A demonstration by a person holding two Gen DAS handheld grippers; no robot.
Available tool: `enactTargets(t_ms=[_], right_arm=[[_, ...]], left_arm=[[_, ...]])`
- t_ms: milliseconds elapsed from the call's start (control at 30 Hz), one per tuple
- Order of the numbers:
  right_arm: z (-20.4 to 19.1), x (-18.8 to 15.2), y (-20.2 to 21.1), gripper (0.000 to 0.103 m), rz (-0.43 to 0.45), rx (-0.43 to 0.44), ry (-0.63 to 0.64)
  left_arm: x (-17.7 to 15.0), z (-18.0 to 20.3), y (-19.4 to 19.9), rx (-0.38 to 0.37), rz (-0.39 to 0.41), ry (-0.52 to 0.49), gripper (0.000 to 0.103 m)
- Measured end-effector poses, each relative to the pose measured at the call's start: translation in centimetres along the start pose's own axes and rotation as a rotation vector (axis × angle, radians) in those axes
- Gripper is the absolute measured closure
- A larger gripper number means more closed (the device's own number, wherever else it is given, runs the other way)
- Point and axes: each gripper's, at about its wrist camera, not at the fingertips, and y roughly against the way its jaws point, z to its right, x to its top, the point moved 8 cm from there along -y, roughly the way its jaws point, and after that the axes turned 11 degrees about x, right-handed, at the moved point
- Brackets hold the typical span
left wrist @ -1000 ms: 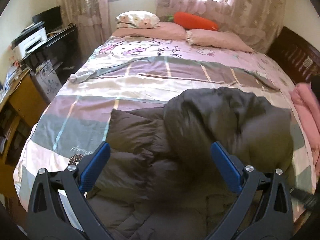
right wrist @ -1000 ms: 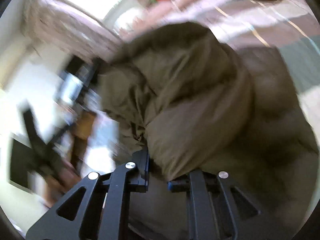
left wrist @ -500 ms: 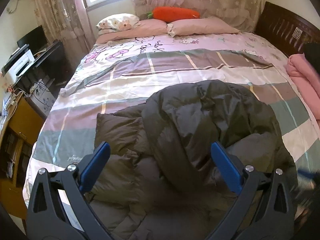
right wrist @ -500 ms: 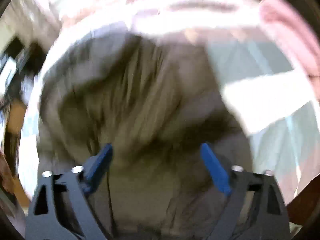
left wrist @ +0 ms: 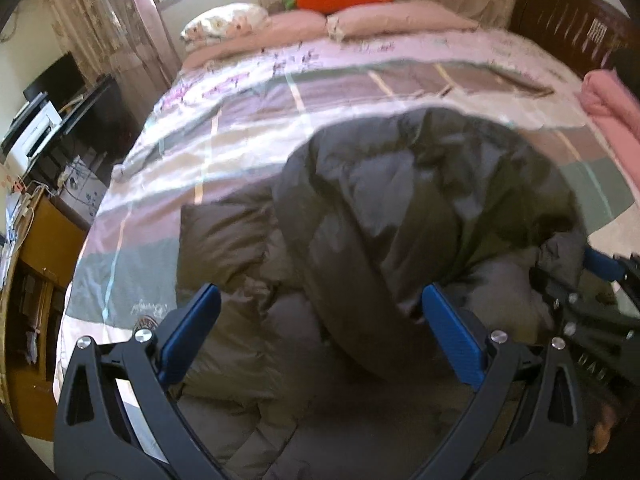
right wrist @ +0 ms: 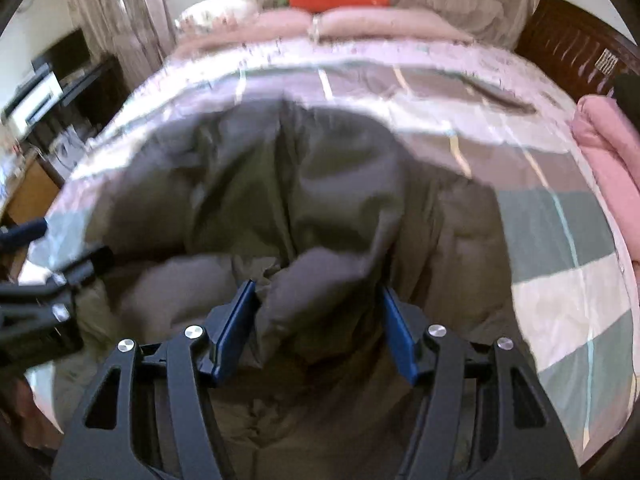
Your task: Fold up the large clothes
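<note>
- The dark puffy jacket [left wrist: 400, 216] lies on the near half of the bed, on the striped duvet [left wrist: 248, 120]. One thick part is folded over the rest in a rounded hump, and a flatter quilted panel sticks out to the left.
- The right gripper [right wrist: 316, 328] has its jaws partly open, with a bulge of jacket fabric between the blue pads [right wrist: 236, 332]. Whether they pinch it or only straddle it I cannot tell; the view is blurred.
- The left gripper [left wrist: 320, 336] stands wide open just above the near part of the jacket and holds nothing.
- Main risk, in my judgement: the padding is springy and the shell looks slick, so the hump may puff open or slide off once it is let go.
- A pinch on a thick bunch may catch only the outer layer, so that a pull drags the shell and leaves the filling behind.
- The two grippers are close together at the right near side, so they could knock each other.
- A strong pull could also ruck up the duvet beneath.
- The pink blanket [left wrist: 612, 120] at the right edge and the pillows [left wrist: 360, 20] at the far end lie well apart from the jacket.
</note>
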Motion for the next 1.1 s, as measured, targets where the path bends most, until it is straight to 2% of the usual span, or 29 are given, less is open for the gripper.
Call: enactTargets(t_ms=[167, 333, 467, 533, 600, 700, 767, 900, 1033, 1100], right_arm=[[0.2, -1.8, -2.3, 0.039, -0.090, -0.013, 0.009], [0.8, -4.0, -4.2, 0.037, -0.196, 0.020, -0.057], [0.8, -5.1, -5.0, 0.033, -0.243, 0.007, -0.041], [0.9, -4.7, -4.5, 0.033, -0.226, 0.024, -0.074], [1.2, -3.7, -3.2, 0.033, -0.167, 0.045, -0.118], [1.4, -0.4, -0.2, 0.033, 0.013, 0.056, -0.132], [1.5, 1.4, 0.9, 0.033, 0.088, 0.055, -0.132], [2.6, 1.5, -1.6, 0.032, 0.030, 0.057, -0.190], [5.4, -2.1, -5.3, 0.031, -0.123, -0.011, -0.286], [5.5, -2.3, -5.2, 0.031, -0.110, -0.012, -0.288]], left_arm=[[-1.1, 0.6, -2.7, 0.023, -0.063, -0.024, 0.002], [-2.5, 2.0, -4.3, 0.003, -0.114, -0.050, 0.002], [-4.2, 2.9, -6.0, -0.012, -0.182, -0.073, 0.002], [-4.6, 2.7, -6.4, -0.021, -0.207, -0.055, 0.002], [-4.5, 2.4, -6.1, -0.027, -0.206, -0.043, 0.002], [-4.4, 2.3, -5.4, -0.019, -0.188, -0.052, 0.002], [-4.5, 2.5, -5.1, -0.002, -0.172, -0.077, 0.002], [-4.3, 2.8, -4.4, 0.017, -0.148, -0.108, 0.002], [-4.4, 2.6, -3.8, 0.010, -0.140, -0.124, 0.002], [-4.2, 2.5, -2.7, 0.006, -0.111, -0.129, 0.002]])
